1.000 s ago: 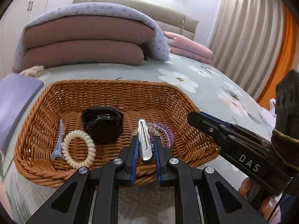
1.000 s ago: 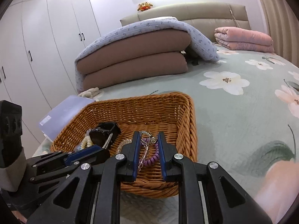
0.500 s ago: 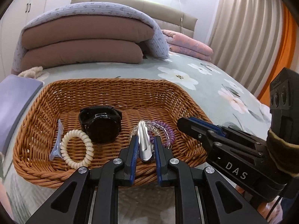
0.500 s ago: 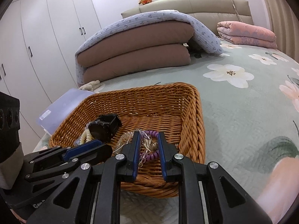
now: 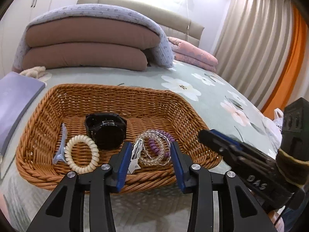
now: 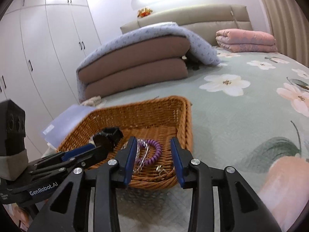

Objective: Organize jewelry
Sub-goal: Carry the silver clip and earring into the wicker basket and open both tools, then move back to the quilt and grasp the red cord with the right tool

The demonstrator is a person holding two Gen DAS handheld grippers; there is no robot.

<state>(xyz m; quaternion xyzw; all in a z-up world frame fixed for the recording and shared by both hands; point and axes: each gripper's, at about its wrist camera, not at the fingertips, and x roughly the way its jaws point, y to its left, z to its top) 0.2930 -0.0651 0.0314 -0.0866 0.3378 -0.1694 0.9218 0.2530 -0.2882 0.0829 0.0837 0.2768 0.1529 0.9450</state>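
Basket (image 5: 58,100) of brown wicker sits on the flowered bed (image 5: 208,96), holding a black watch (image 5: 108,129), a cream coil hair tie (image 5: 82,155), a pale blue clip (image 5: 60,145), a silver clip (image 5: 135,155) and clear and purple coil bracelets (image 5: 156,147). The left gripper (image 5: 149,160) hangs over the near rim, its 2 fingers spread apart and empty, the silver clip just beside the left one. The right gripper (image 6: 152,158) is also spread wide and empty above the purple bracelet (image 6: 152,152).
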